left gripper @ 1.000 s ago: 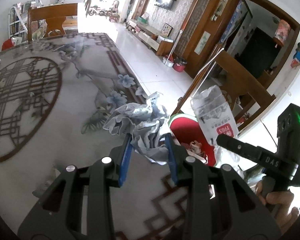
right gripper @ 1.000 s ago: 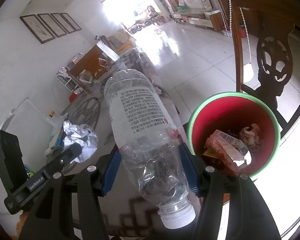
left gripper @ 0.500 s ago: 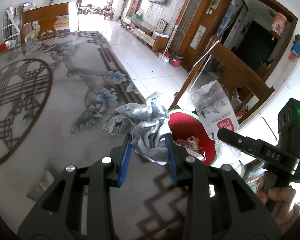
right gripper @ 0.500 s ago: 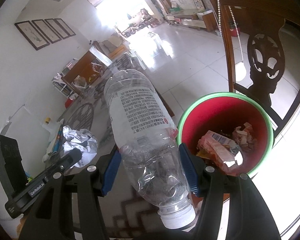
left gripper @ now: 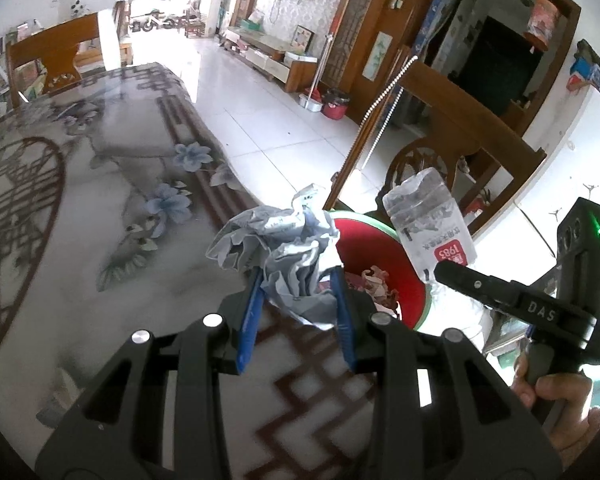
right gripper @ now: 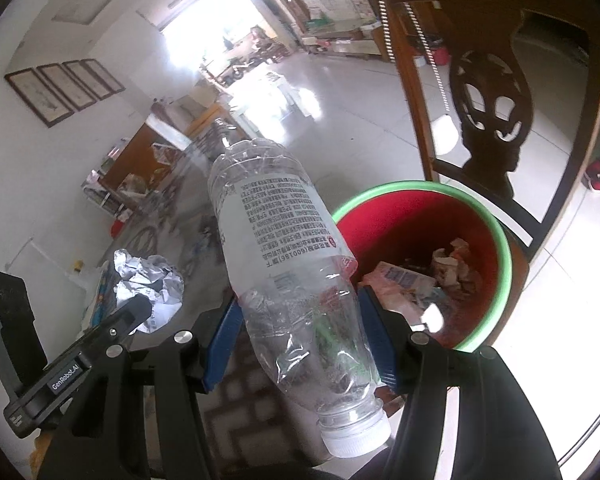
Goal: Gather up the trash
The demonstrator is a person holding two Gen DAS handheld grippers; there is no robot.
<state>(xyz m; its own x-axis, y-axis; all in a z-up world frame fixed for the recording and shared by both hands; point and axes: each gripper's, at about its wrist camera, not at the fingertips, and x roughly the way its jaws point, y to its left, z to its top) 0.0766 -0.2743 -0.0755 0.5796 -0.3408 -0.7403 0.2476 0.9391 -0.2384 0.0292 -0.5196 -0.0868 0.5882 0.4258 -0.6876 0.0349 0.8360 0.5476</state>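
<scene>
Just past the counter (left gripper: pixel 100 208) edge, over bare white floor tiles (left gripper: pixel 268 120): red bin (right gripper: pixel 412 224), green-rimmed, round, scraps inside, a carved wooden chair (right gripper: pixel 488 112) close behind. Left gripper (left gripper: pixel 296 300) clenched on crumpled grey paper (left gripper: pixel 288 256), above the patterned, glossy counter rim. Right gripper (right gripper: pixel 300 324) clamping a clear, crinkled plastic bottle (right gripper: pixel 284 248), white cap toward the camera, beside the bin's rim.

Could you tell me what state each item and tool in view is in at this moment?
Left tool: shut on the crumpled paper.
Crumpled paper: balled up, held off the table.
Right tool: shut on the plastic bottle.
Plastic bottle: empty, capped, cap towards the camera.
Red bin: open-topped, partly filled with wrappers.
</scene>
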